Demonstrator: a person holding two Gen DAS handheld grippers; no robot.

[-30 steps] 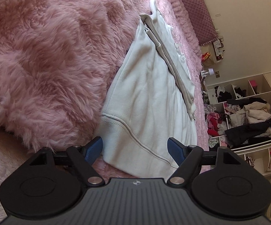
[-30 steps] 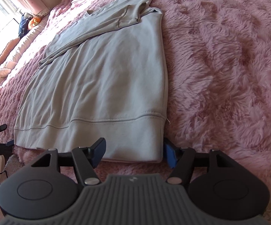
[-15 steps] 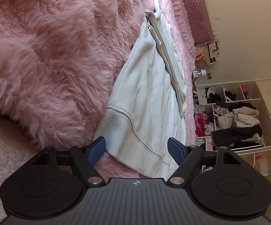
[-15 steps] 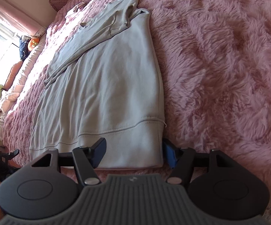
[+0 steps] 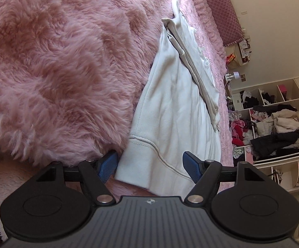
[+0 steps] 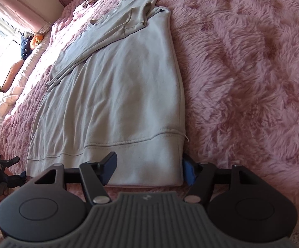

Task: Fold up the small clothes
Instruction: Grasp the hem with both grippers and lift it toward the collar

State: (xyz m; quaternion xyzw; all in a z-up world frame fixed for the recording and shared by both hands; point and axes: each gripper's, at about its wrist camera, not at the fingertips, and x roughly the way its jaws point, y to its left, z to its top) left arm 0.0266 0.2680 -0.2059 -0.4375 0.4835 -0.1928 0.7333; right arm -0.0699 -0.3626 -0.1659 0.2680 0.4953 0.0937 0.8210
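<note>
Left wrist view: the left gripper has its fingers spread wide; the near corner of the sweatshirt hem lies between them, and one blue pad sits just beside the hem's outer edge, against the fur of the pink blanket; nothing is pinched yet
Right wrist view: the right gripper is likewise released; its fingers straddle the other hem corner of the sweatshirt; one pad rests over the hem band and the other sits just past the side seam, at the edge of the pink blanket
Garment: pale, flat on the bed, hem nearest the fingers and collar far ahead of them; a sleeve is already folded across the chest
Step in hand, as I judge it: take both hem corners, then carry the hem forward toward the collar
Grip advice: push each pair of fingers a little farther in so the pads close on the thick ribbed band, not on its very edge; catch both layers of cloth; keep blanket fur out of the pinch
Lift advice: close both sides together; raise evenly so the fold line stays straight and the folded sleeve is not dragged loose
Risk: thick fleece may slip from a shallow pinch; one layer alone would open the body
Background: cluttered shelves stand well beyond the bed
</note>
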